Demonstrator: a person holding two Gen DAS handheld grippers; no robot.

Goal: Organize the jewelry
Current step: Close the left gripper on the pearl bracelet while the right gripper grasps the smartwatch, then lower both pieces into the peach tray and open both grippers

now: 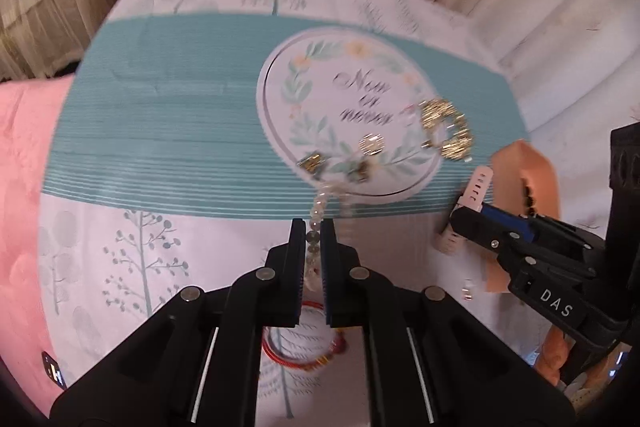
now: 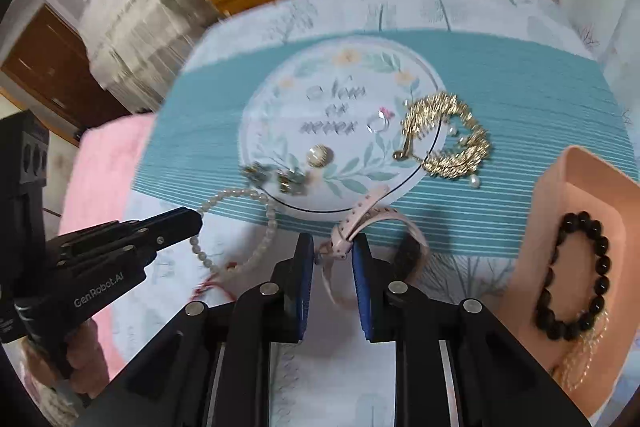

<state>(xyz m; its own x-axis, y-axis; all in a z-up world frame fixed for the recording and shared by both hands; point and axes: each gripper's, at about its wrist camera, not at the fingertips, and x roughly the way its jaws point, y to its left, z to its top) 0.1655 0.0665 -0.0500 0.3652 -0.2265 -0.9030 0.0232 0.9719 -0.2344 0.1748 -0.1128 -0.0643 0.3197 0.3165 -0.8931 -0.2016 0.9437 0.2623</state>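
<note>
Beads of the pearl bracelet (image 1: 320,223) run straight out from between the left gripper (image 1: 313,239) fingers, which are pinched nearly together on the strand; its free loop trails ahead, toward the printed round medallion (image 2: 340,123) on the bedspread (image 1: 160,99). Taking the peach tray (image 2: 568,227) as the landmark, the bracelet sits well to the tray's left, with the right gripper (image 2: 332,247) and the pink watch (image 2: 360,219) lying between them. That watch is the nearer piece to the tray: its strap rises slantwise up and away from the right gripper, whose fingers stand moderately apart on either side of the buckle end (whether the pads actually press the strap I cannot tell, the frame being blurred). Already inside the tray lies a black bead bracelet (image 2: 580,275), with a pale, thin chain just below it. Farther from the tray, on the medallion, lie the gold hoop earrings (image 2: 444,135), a small ring (image 2: 378,121), a round gold stud (image 2: 320,155) and two small square earrings (image 2: 276,179). A red cord bracelet (image 1: 304,355) lies under the left gripper.

My judgement: the right hand has the short path, a swing rightward to the tray; the left must cross over it.
</note>
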